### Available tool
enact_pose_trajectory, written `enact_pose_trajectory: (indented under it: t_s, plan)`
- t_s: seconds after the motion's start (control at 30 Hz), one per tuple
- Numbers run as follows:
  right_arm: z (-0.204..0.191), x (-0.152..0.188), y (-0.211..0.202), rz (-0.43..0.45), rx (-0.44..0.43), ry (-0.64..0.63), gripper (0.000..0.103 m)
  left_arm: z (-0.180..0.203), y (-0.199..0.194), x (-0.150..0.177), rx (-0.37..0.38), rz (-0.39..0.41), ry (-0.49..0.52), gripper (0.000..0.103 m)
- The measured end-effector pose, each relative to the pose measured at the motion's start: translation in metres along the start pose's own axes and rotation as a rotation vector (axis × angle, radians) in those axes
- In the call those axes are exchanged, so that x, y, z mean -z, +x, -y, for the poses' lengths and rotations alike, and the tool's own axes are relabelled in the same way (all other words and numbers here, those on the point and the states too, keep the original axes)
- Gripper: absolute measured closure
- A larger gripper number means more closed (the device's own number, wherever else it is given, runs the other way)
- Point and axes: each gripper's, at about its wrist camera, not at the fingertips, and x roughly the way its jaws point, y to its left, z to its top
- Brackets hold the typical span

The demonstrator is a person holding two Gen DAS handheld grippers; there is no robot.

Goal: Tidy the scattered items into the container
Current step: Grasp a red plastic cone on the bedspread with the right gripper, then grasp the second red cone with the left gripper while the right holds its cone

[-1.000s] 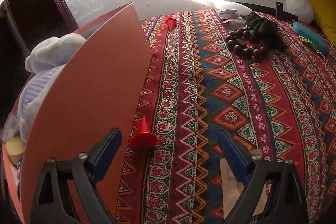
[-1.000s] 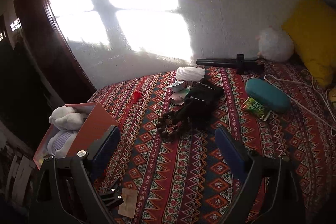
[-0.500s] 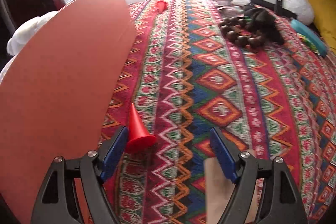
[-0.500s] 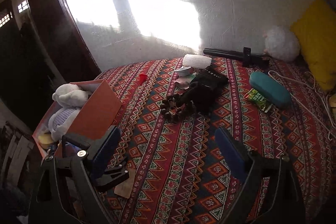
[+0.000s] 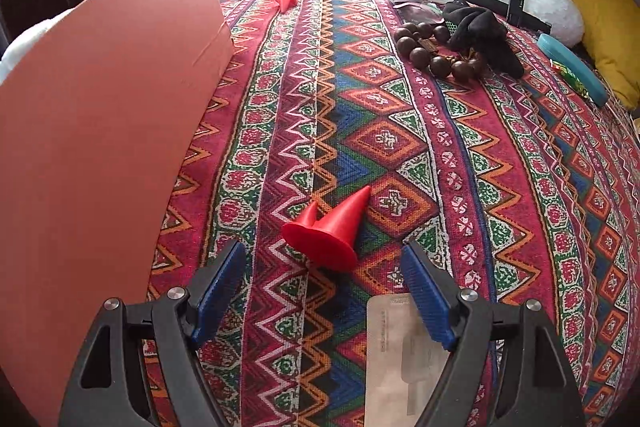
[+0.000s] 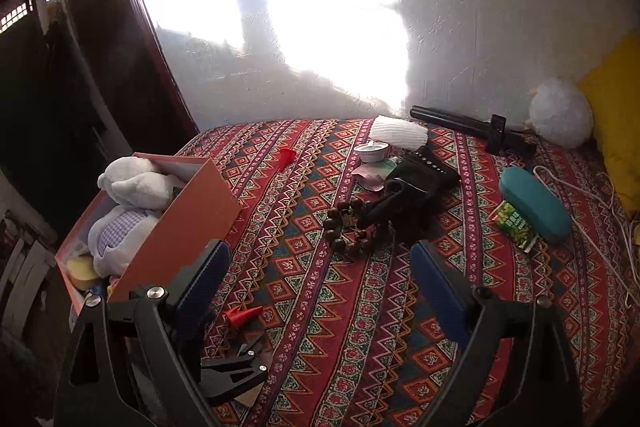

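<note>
Both your jaws stand wide with nothing between the pads. The left gripper hangs over a tipped red cone, low centre of the left view, lying on its side just ahead of the blue pads. The box fills that frame's left side.

Close too soon and the cone, being round and tapered, will likely roll or squirt out. The flat card at lower right could get pinched instead.

The right view alone shows the box's inside, with soft toys at middle left. Its own gripper hovers idle above the cloth, below the beads, glove and teal case.
</note>
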Motion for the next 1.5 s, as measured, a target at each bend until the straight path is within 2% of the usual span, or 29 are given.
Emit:
enact_pose_trajectory:
  t_s: [0.07, 0.1, 0.13, 0.17, 0.2, 0.27, 0.3, 0.33, 0.37, 0.47, 0.53, 0.7, 0.73, 0.77, 0.8, 0.87, 0.93, 1.07, 1.13, 1.2, 1.3, 1.37, 1.4, 1.43, 1.47, 1.5]
  plan:
    - [-0.012, -0.015, 0.029, -0.033, -0.032, -0.005, 0.011, 0.005, -0.001, 0.001, 0.011, 0.015, 0.035, 0.024]
    - [-0.017, -0.025, 0.045, -0.051, -0.049, -0.002, 0.011, 0.007, -0.001, 0.001, 0.029, 0.017, 0.054, 0.038]
    - [-0.023, -0.036, 0.064, -0.074, -0.067, -0.001, 0.011, 0.009, -0.002, 0.001, 0.052, 0.016, 0.074, 0.061]
    - [-0.029, -0.048, 0.085, -0.107, -0.081, -0.006, 0.011, 0.013, -0.005, 0.001, 0.067, 0.011, 0.098, 0.077]
    - [-0.036, -0.059, 0.108, -0.146, -0.084, -0.021, 0.011, 0.017, -0.008, 0.0, 0.071, 0.002, 0.127, 0.099]
    - [-0.052, -0.078, 0.155, -0.23, -0.072, -0.072, 0.014, 0.022, -0.013, 0.0, 0.071, -0.006, 0.163, 0.102]
    - [-0.059, -0.086, 0.179, -0.279, -0.076, -0.098, 0.017, 0.022, -0.015, -0.001, 0.076, -0.012, 0.166, 0.103]
    - [-0.064, -0.093, 0.201, -0.318, -0.077, -0.115, 0.024, 0.022, -0.015, -0.002, 0.081, -0.018, 0.164, 0.103]
    - [-0.067, -0.1, 0.221, -0.346, -0.069, -0.12, 0.026, 0.02, -0.016, -0.003, 0.084, -0.021, 0.16, 0.103]
    - [-0.065, -0.115, 0.274, -0.391, -0.063, -0.082, 0.026, 0.013, -0.02, -0.005, 0.062, -0.011, 0.141, 0.103]
    - [-0.06, -0.121, 0.305, -0.419, -0.091, -0.039, 0.026, 0.009, -0.019, -0.007, 0.053, -0.016, 0.134, 0.103]
    - [-0.049, -0.117, 0.369, -0.49, -0.09, 0.047, 0.029, 0.012, -0.009, -0.005, 0.019, -0.031, 0.151, 0.103]
    - [-0.048, -0.114, 0.379, -0.502, -0.077, 0.048, 0.05, 0.015, -0.008, -0.004, 0.007, -0.03, 0.161, 0.103]
    - [-0.046, -0.11, 0.387, -0.519, -0.072, 0.045, 0.094, 0.017, -0.008, -0.003, -0.009, -0.024, 0.174, 0.103]
    - [-0.046, -0.106, 0.39, -0.535, -0.082, 0.036, 0.091, 0.02, -0.009, -0.002, -0.023, -0.016, 0.184, 0.103]
    - [-0.046, -0.102, 0.377, -0.521, -0.119, 0.011, 0.091, 0.025, -0.013, 0.001, -0.038, 0.0, 0.197, 0.103]
    - [-0.044, -0.103, 0.344, -0.479, -0.173, 0.0, 0.091, 0.033, -0.02, 0.006, -0.032, 0.015, 0.219, 0.103]
    - [-0.026, -0.087, 0.237, -0.402, -0.269, -0.048, 0.091, 0.064, -0.041, 0.028, -0.012, 0.057, 0.324, 0.103]
    - [-0.006, -0.065, 0.177, -0.348, -0.286, -0.037, 0.091, 0.079, -0.052, 0.039, 0.002, 0.078, 0.374, 0.103]
    - [0.016, -0.04, 0.121, -0.277, -0.268, -0.015, 0.091, 0.09, -0.062, 0.047, -0.006, 0.113, 0.413, 0.103]
    - [0.044, 0.003, 0.058, -0.164, -0.247, 0.069, 0.091, 0.092, -0.069, 0.045, -0.079, 0.193, 0.405, 0.102]
    - [0.056, 0.029, 0.029, -0.085, -0.234, 0.131, 0.091, 0.086, -0.063, 0.036, -0.143, 0.213, 0.381, 0.092]
    - [0.059, 0.042, 0.017, -0.048, -0.237, 0.162, 0.091, 0.079, -0.057, 0.03, -0.155, 0.208, 0.354, 0.072]
    - [0.06, 0.052, 0.009, -0.019, -0.254, 0.193, 0.091, 0.071, -0.051, 0.023, -0.154, 0.199, 0.321, 0.042]
    - [0.061, 0.062, 0.003, 0.003, -0.282, 0.229, 0.091, 0.064, -0.045, 0.019, -0.151, 0.193, 0.29, 0.031]
    - [0.061, 0.069, 0.002, 0.009, -0.312, 0.264, 0.091, 0.058, -0.038, 0.015, -0.158, 0.187, 0.266, 0.024]
